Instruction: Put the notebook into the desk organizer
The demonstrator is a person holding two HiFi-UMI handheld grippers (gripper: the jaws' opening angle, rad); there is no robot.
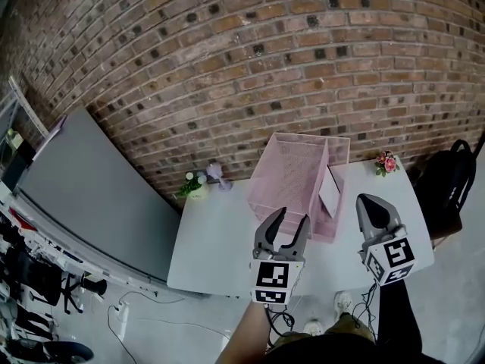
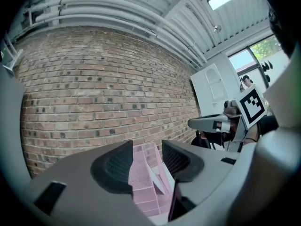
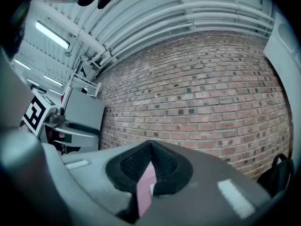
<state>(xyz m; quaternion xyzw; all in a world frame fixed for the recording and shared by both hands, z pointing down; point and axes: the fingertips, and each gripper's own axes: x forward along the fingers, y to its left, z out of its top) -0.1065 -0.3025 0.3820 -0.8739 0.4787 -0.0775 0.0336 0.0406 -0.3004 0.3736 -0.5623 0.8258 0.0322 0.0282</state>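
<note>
A pink mesh desk organizer [image 1: 292, 179] stands on the white table [image 1: 220, 241], toward its back. A white notebook [image 1: 331, 192] leans upright inside the organizer's right compartment; the left gripper view shows it as a pale slab [image 2: 158, 178] within the pink mesh [image 2: 141, 182]. My left gripper [image 1: 292, 217] hovers just in front of the organizer, open and empty [image 2: 146, 147]. My right gripper [image 1: 369, 201] is held to the right of the organizer, shut with nothing in it [image 3: 151, 145]. Pink mesh [image 3: 145, 187] shows below its closed tips.
A brick wall [image 1: 250, 67] runs behind the table. Small flowers [image 1: 201, 179] sit at the table's back left and a pink bouquet [image 1: 387, 162] at the back right. A black backpack [image 1: 447, 188] stands right of the table, a grey panel [image 1: 91, 196] to the left.
</note>
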